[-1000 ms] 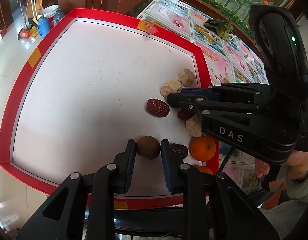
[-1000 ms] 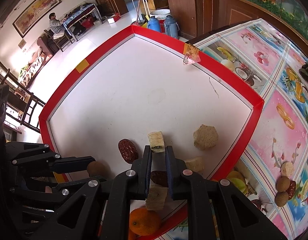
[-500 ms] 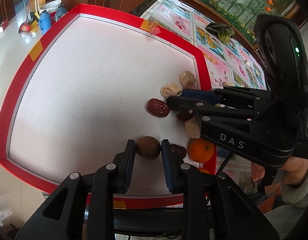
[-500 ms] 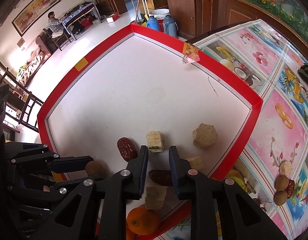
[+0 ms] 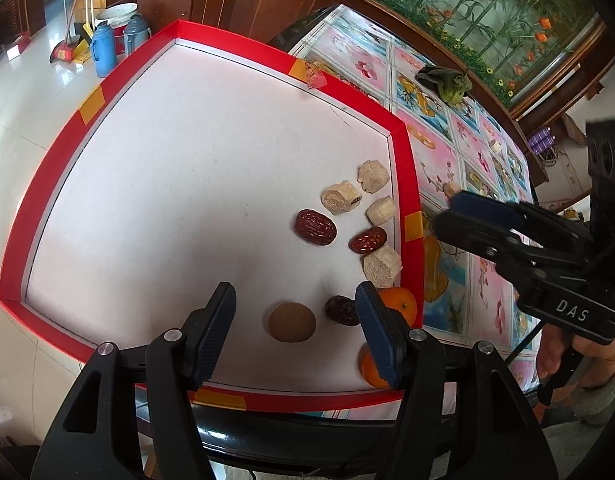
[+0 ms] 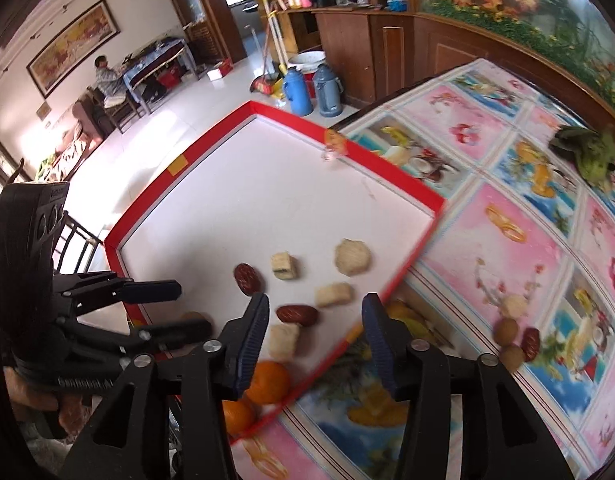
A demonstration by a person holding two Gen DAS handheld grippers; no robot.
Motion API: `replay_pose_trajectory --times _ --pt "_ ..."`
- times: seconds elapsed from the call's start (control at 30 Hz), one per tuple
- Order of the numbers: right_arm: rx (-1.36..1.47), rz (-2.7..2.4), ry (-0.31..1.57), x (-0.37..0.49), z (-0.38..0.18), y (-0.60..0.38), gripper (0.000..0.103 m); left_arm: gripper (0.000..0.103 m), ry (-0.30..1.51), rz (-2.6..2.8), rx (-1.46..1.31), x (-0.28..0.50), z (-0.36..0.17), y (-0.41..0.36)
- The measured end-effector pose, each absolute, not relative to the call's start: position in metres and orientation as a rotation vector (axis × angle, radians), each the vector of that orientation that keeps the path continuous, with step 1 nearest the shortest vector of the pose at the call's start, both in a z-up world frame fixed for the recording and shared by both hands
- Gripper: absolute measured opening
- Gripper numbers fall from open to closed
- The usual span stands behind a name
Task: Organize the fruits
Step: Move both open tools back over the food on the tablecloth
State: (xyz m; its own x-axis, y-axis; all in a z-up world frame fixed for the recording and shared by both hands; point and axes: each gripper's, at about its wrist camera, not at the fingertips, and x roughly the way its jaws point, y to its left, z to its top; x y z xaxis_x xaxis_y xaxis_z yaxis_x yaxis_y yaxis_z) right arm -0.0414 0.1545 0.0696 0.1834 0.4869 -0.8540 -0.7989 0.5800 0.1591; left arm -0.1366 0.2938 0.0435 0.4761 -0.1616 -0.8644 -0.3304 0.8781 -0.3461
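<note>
L claw [image 5: 295, 326] gapes wide, gripping nothing; brown round fruit [image 5: 292, 321] sits on the tray [image 5: 47, 184] betw. its tips, free. Just beyond: dark date [image 5: 341, 310], orange [image 5: 399, 304], grouped w/ red dates [image 5: 315, 227] & pale chunks [image 5: 339, 198] along the tray's right edge, prob. sorted there. R claw [image 6: 315, 334] also wide open, empty, over that edge. More fruit [image 6: 515, 340] lies farther off on the counter [image 6: 527, 240].

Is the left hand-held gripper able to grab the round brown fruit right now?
Probably yes. The left hand-held gripper is open, and the round brown fruit lies on the tray between its fingers with nothing on top. A dark date sits close by the right finger and might get nudged.
</note>
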Motion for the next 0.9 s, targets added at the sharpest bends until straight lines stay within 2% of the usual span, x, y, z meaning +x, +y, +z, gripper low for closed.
replay_pose_trajectory --times 0.37,0.47,0.73,0.9 --pt "-0.172 0.697 1.096 -0.023 0.063 0.028 0.051 0.065 1.075 0.014 -0.393 -0.111 0.062 0.250" --pt "-0.123 0.633 1.114 -0.017 0.057 -0.003 0.051 0.072 1.084 -0.027 -0.341 -0.104 0.064 0.231" --pt "-0.052 0.577 1.138 -0.015 0.051 -0.034 0.050 0.073 1.115 -0.126 -0.284 -0.083 0.066 0.192" --pt "-0.039 0.582 1.136 -0.009 0.052 -0.033 0.048 0.073 1.129 -0.167 -0.346 -0.048 0.071 0.183"
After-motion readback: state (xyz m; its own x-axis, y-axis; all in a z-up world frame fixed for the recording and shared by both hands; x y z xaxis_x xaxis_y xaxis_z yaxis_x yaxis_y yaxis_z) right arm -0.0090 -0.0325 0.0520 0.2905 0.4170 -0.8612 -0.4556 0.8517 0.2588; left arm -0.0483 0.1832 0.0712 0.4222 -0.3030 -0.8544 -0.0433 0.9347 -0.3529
